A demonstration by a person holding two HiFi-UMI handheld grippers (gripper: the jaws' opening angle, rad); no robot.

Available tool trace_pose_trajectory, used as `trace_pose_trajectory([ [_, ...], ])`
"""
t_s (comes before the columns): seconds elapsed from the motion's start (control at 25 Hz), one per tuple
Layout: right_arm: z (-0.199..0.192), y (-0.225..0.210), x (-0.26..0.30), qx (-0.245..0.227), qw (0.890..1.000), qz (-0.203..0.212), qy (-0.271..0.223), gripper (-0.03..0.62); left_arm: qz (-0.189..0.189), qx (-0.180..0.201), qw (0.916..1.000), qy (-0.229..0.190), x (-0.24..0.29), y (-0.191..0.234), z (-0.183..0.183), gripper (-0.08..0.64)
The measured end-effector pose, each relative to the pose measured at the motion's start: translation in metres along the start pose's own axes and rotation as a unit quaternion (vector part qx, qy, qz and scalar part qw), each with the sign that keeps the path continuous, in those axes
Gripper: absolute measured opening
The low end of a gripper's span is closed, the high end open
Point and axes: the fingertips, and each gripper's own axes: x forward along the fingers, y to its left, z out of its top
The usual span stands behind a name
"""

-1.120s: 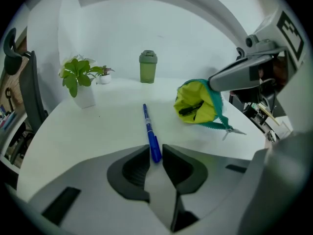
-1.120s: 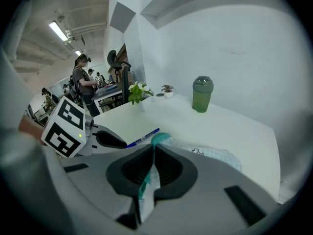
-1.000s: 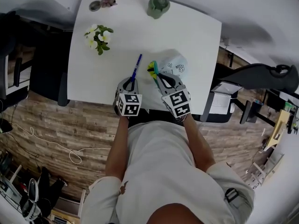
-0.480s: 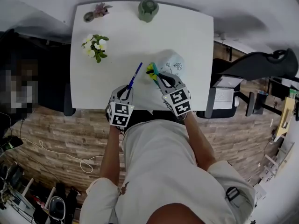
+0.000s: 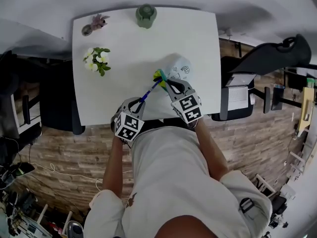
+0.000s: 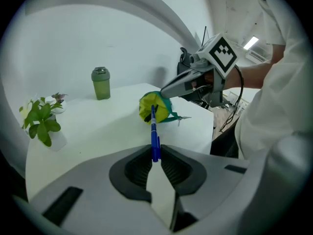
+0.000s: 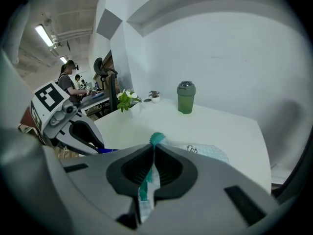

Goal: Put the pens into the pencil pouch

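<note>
Pen [image 6: 154, 133], one; pencil pouch [image 5: 181, 69], one.

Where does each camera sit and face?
Head view: on the person's head, looking down at the white table; shirt, left gripper and right gripper show.
Left gripper view: on the left gripper, along jaws shut on the blue pen, toward pencil pouch and right gripper; shirt at right.
Right gripper view: along jaws shut on the pouch's edge, toward the green bottle.
Shared: both gripper views show the bottle.
</note>
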Motion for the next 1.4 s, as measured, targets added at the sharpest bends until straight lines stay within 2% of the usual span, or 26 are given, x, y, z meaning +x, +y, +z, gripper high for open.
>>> trace_pose_trajectory([
  [0.24, 0.001, 0.001, -0.005, -0.001, 1.0, -0.008, 0.0, 0.015, -0.028, 0.022, 0.9994, 0.002, 0.028, -0.008, 0.017, 0.049],
  [0.64, -0.004, 0.008, -0.009, -0.001, 1.0, -0.002, 0.003, 0.015, -0.043, 0.03, 0.9985, 0.015, 0.07, -0.011, 0.052, 0.049],
  [1.0, -0.008, 0.01, -0.008, 0.005, 1.0, 0.011, 0.006, 0.015, -0.066, 0.008, 0.9978, -0.003, 0.104, -0.017, 0.072, 0.051],
  [1.28, -0.017, 0.006, -0.003, 0.011, 1.0, 0.007, 0.013, 0.015, -0.067, -0.015, 0.9973, -0.027, 0.118, -0.015, 0.066, 0.055],
  [1.4, -0.02, 0.007, -0.001, 0.015, 1.0, 0.006, 0.014, 0.017, -0.064, -0.023, 0.9972, -0.031, 0.116, -0.014, 0.062, 0.079],
])
